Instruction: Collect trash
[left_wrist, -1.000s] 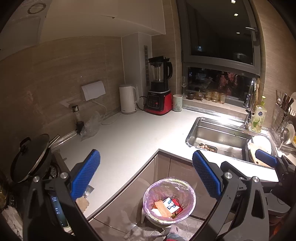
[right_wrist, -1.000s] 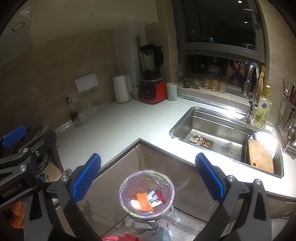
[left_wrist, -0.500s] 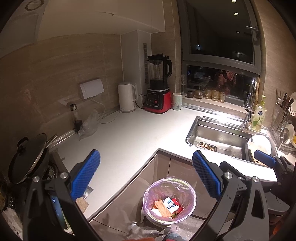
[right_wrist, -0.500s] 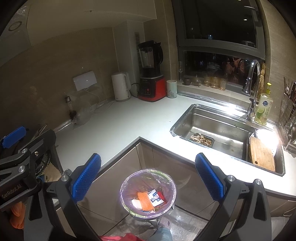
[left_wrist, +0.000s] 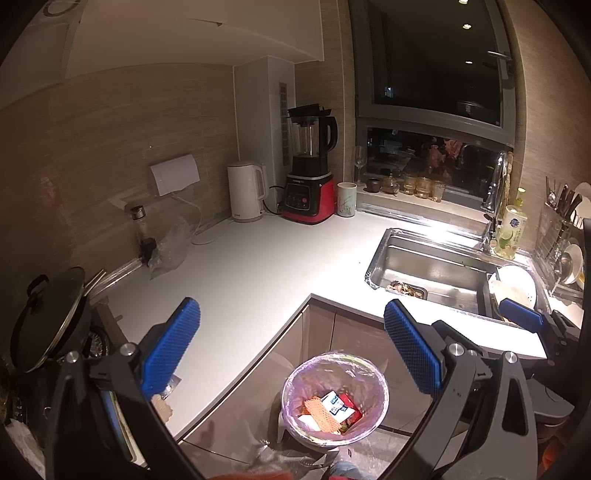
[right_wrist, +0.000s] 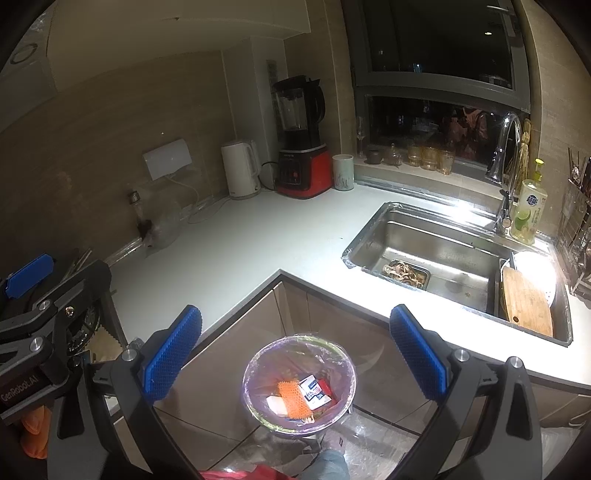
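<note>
Both hand-held grippers (left_wrist: 291, 349) (right_wrist: 295, 349) above trash bin (right_wrist: 255, 402)

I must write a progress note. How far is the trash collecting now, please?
Done: the trash bin already holds an orange mesh piece and small cartons. In hand: nothing; the left gripper and right gripper are both open and empty above the bin. Possibly left: a crumpled clear plastic bag on the countertop and scraps in the sink strainer.

Open countertop (left_wrist: 258, 273); appliances along wall.
</note>
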